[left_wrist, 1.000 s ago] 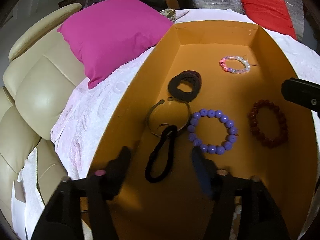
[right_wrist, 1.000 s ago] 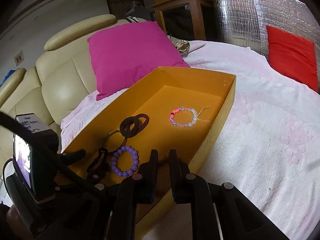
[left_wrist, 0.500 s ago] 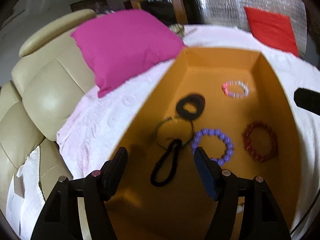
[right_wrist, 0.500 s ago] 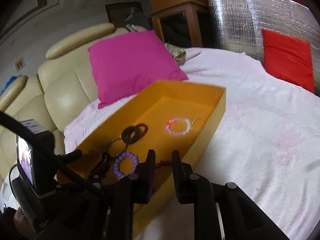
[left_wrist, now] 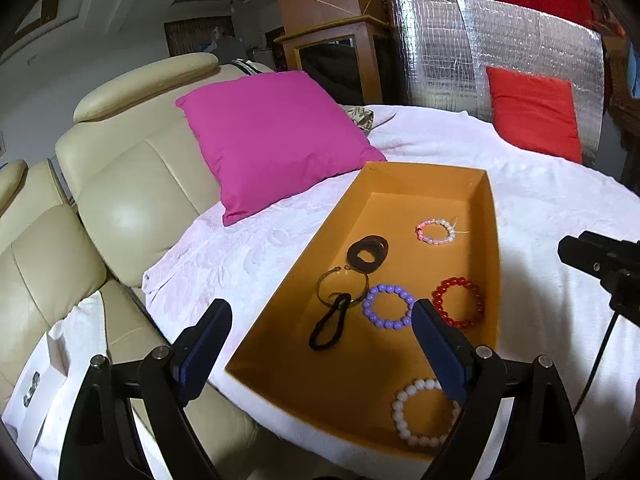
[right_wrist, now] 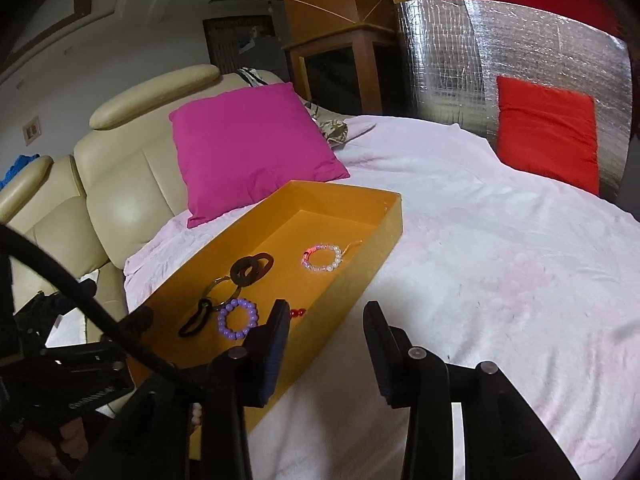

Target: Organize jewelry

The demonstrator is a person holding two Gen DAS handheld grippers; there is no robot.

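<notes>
An orange tray (left_wrist: 320, 380) lies on a pale pink cloth. It holds a pink-and-white bead bracelet (left_wrist: 436, 231), dark brown hair ties (left_wrist: 368, 253), a thin metal bangle (left_wrist: 342, 284), a black hair tie (left_wrist: 330, 326), a purple bead bracelet (left_wrist: 388, 306), a red bead bracelet (left_wrist: 459, 302) and a white bead bracelet (left_wrist: 420, 412). My left gripper (left_wrist: 320, 308) hovers above the tray's near end, its jaws opening wide with nothing gripped. My right gripper (right_wrist: 327, 310) hangs over the tray's (right_wrist: 352, 292) right wall, its jaws opening and empty.
The pink cloth (right_wrist: 500, 260) stretches away to the right of the tray. A magenta cushion (left_wrist: 276, 140) leans on a cream leather sofa (left_wrist: 120, 184) at the left. A red cushion (left_wrist: 536, 120) rests against a silver foil panel (left_wrist: 480, 48) at the back right.
Both grippers have risen and drawn back from the tray. The left jaws have spread wider, and the right jaws went from nearly shut to apart. The white bead bracelet has come into view.
</notes>
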